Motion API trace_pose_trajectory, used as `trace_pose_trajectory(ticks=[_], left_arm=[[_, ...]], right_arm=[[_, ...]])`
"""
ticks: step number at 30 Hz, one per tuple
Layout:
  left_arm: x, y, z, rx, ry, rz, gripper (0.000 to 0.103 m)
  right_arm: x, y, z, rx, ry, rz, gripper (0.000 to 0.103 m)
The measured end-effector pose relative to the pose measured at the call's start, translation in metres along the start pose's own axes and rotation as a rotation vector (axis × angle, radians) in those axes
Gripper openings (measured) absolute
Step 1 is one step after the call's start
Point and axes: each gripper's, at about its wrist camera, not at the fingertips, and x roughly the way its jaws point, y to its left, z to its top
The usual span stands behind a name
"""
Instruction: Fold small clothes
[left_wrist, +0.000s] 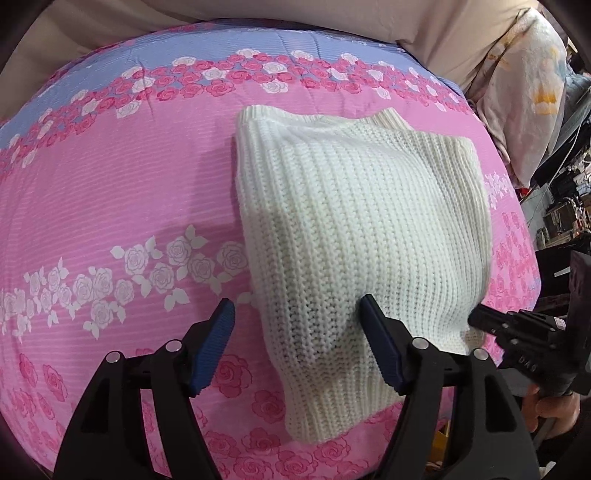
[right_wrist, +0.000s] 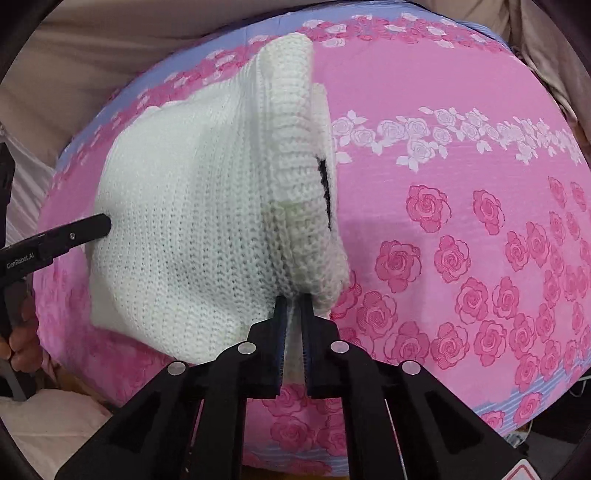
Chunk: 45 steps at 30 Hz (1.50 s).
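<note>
Surface: pink bedspread (left_wrist: 110, 192) with rose print, white rose band and a blue strip along the far edge. Beige bedding beyond it, a pale patterned cloth (left_wrist: 524, 96) bunched at the left-wrist view's right side, dark clutter past that, too blurred to identify.

White knit sweater (left_wrist: 354, 221) lies folded mid-bed. In the left-wrist view its long axis runs near edge to far edge, ribbed collar end pointing away, knit ribs along the same line.

Left gripper (left_wrist: 297, 332): jaws apart, near edge of sweater between them, right finger on the knit, no clamp.

Right gripper (right_wrist: 291, 314): jaws together, clamped on the sweater's near corner where the folded layers stack. A hand (left_wrist: 554, 406) holds its handle.
</note>
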Motion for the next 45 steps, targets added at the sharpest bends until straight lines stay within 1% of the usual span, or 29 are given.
trace_pose_trajectory(ticks=[1,3,6,8,10,11,12,14,15,16,17,18,20,21,23,25,26,27,29,31,32,33,35,37,39,41,42,44,45], left_arm=[[-0.008,0.002,-0.001,-0.005,-0.021,0.008,0.066],[-0.024,0.007,-0.003,-0.008,-0.064,0.027,0.066],[-0.040,0.016,-0.006,-0.029,-0.104,0.076,0.066],[-0.047,0.021,-0.008,-0.041,-0.116,0.102,0.066],[-0.056,0.026,-0.011,-0.054,-0.134,0.124,0.066],[-0.060,0.029,-0.013,-0.060,-0.142,0.131,0.066],[-0.064,0.033,-0.015,-0.068,-0.151,0.140,0.067],[-0.067,0.038,-0.019,-0.085,-0.155,0.158,0.067],[-0.068,0.042,-0.020,-0.099,-0.156,0.167,0.067],[-0.069,0.045,-0.022,-0.112,-0.157,0.172,0.067],[-0.071,0.049,-0.024,-0.121,-0.160,0.176,0.067],[-0.074,0.051,-0.027,-0.130,-0.168,0.183,0.067],[-0.078,0.055,-0.029,-0.138,-0.181,0.198,0.067],[-0.079,0.057,-0.030,-0.142,-0.184,0.204,0.067],[-0.080,0.057,-0.030,-0.145,-0.186,0.211,0.067],[-0.078,0.056,-0.028,-0.145,-0.185,0.209,0.067],[-0.077,0.053,-0.027,-0.143,-0.184,0.207,0.067],[-0.075,0.049,-0.025,-0.135,-0.182,0.203,0.067],[-0.069,0.042,-0.020,-0.112,-0.171,0.196,0.067],[-0.065,0.031,-0.014,-0.078,-0.160,0.195,0.067],[-0.063,0.024,-0.010,-0.058,-0.159,0.189,0.067],[-0.063,0.020,-0.007,-0.046,-0.160,0.186,0.067],[-0.062,0.012,-0.003,-0.015,-0.161,0.177,0.068],[-0.060,0.002,0.001,0.013,-0.155,0.160,0.069],[-0.051,-0.007,0.002,0.050,-0.126,0.147,0.069],[-0.033,-0.014,0.000,0.080,-0.055,0.143,0.069],[-0.016,-0.017,-0.003,0.099,-0.004,0.154,0.069],[0.008,-0.015,-0.009,0.118,0.047,0.186,0.071],[0.015,-0.012,-0.011,0.118,0.052,0.182,0.074]], right_arm=[[-0.011,0.001,0.003,0.016,-0.012,0.012,0.006],[-0.042,0.012,0.015,0.010,-0.078,0.054,0.006],[-0.071,0.058,0.049,-0.098,-0.121,0.162,0.006],[-0.068,0.092,0.072,-0.168,-0.128,0.203,0.006],[-0.047,0.128,0.096,-0.235,-0.123,0.211,0.006],[-0.030,0.143,0.106,-0.258,-0.097,0.207,0.006],[0.001,0.156,0.115,-0.273,-0.043,0.187,0.006],[0.062,0.169,0.113,-0.292,0.097,0.124,0.006],[0.078,0.171,0.112,-0.304,0.098,0.131,0.002],[0.078,0.175,0.114,-0.319,0.069,0.167,0.001],[0.074,0.176,0.117,-0.326,0.085,0.162,0.001],[0.060,0.174,0.121,-0.310,0.073,0.166,0.002],[0.027,0.160,0.125,-0.276,0.000,0.191,0.002],[0.007,0.145,0.125,-0.250,-0.048,0.176,0.003],[-0.005,0.112,0.131,-0.188,-0.089,0.136,0.004],[0.007,0.069,0.137,-0.099,-0.058,0.066,0.004],[0.022,0.050,0.139,-0.055,-0.027,0.013,0.004],[0.044,0.030,0.139,-0.025,0.015,-0.023,0.000],[0.053,0.013,0.137,0.013,-0.003,0.056,0.000],[0.039,0.013,0.139,0.056,-0.009,0.072,0.000],[0.024,0.016,0.137,0.066,-0.042,0.086,0.000],[0.012,0.017,0.133,0.065,-0.065,0.101,0.004],[-0.014,0.019,0.113,0.052,-0.075,0.105,0.004],[-0.027,0.020,0.087,0.028,-0.055,0.090,0.004],[-0.023,0.020,0.060,0.023,-0.017,0.070,0.005],[-0.001,0.013,0.035,0.038,0.060,0.064,0.000],[0.011,0.010,0.024,0.039,0.080,0.053,0.000],[0.020,0.006,0.013,0.066,0.074,0.094,0.000],[0.016,0.006,0.012,0.078,0.069,0.094,0.000]])
